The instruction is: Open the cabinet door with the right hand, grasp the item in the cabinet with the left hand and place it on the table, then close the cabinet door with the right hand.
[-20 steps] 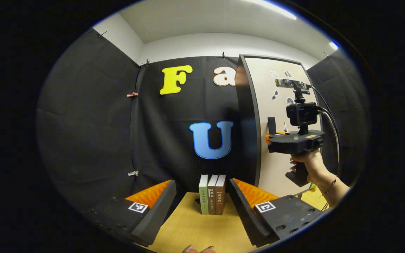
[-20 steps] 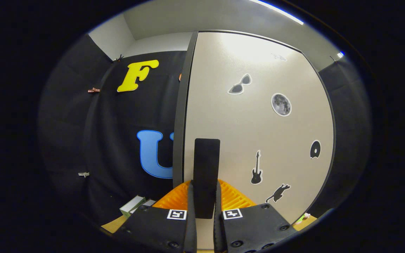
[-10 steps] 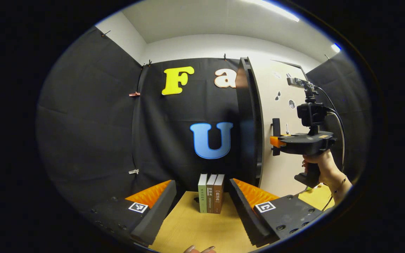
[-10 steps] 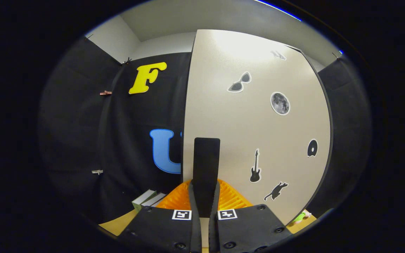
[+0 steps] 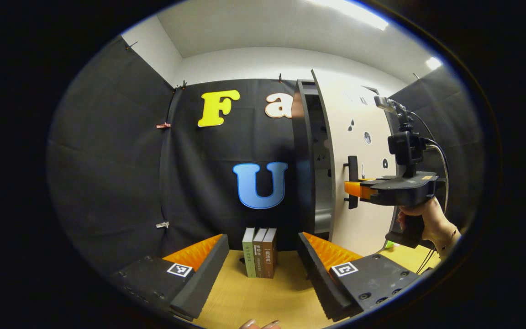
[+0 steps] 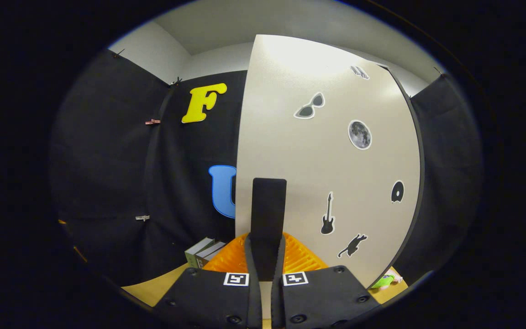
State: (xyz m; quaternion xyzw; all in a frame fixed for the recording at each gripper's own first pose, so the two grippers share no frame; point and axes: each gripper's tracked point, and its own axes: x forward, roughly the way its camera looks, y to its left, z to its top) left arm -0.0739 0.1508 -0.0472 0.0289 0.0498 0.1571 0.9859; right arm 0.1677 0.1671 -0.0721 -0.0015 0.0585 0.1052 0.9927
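Two hand-held grippers are in use. The right hand-held gripper [image 6: 265, 269] is clamped on the black door handle [image 6: 268, 214] of the cabinet door [image 6: 327, 160], which stands partly ajar. The left hand-held gripper [image 5: 263, 260] hangs wide apart and empty above the bench [image 5: 254, 301], facing three upright books [image 5: 259, 252]. The cabinet's item is hidden.

Cabinet door [image 6: 331, 155] ahead of right gripper [image 6: 265, 256]: smooth matt beige laminate, dark edge, flat printed stickers; door handle [image 6: 268, 214] matt black. Table [image 5: 254, 297] under left gripper [image 5: 260, 260]: pale wood-grain, smooth. Books [image 5: 260, 252] just ahead: matt paper covers. Booth wall: matt black cloth.
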